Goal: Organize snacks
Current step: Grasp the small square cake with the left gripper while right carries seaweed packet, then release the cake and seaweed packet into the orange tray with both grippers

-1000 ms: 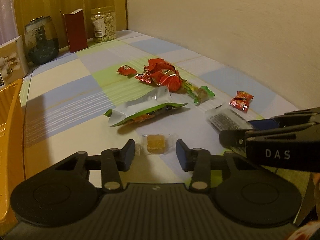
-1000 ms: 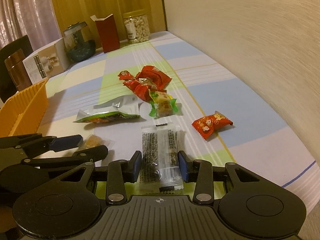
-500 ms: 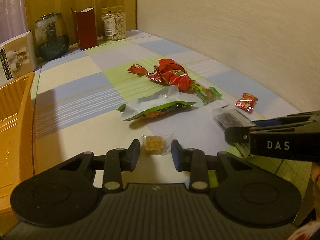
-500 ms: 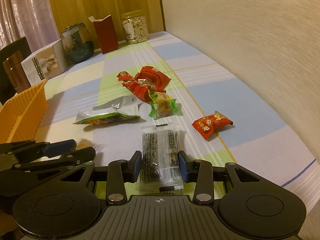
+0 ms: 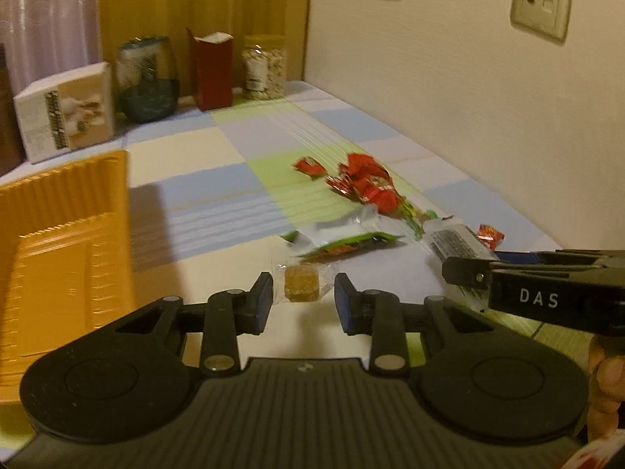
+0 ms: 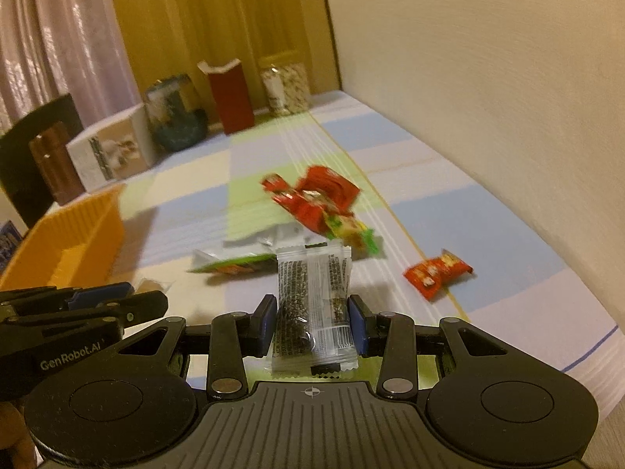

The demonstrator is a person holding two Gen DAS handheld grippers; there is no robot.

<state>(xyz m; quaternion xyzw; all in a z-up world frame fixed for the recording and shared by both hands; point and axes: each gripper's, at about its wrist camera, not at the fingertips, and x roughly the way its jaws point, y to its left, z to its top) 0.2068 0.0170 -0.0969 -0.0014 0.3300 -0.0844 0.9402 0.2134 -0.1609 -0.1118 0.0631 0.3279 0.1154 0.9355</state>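
My left gripper is shut on a small amber candy in a clear wrapper and holds it just above the checked tablecloth. Beside it on the right, my right gripper is shut on a clear packet of dark snack, which stands upright between the pads, off the table. On the cloth ahead lie a heap of red wrappers, a green and silver pouch, a green-ended candy and a small red packet. An orange ribbed tray stands at the left.
Along the back stand a white box, a dark glass jar, a red carton and a jar of nuts. A cream wall borders the table on the right. The table's near right edge lies close to my right gripper.
Left jaws narrowed onto the amber candy, and both grippers rose with their snacks. The left view swung, bringing more of the orange tray into sight.
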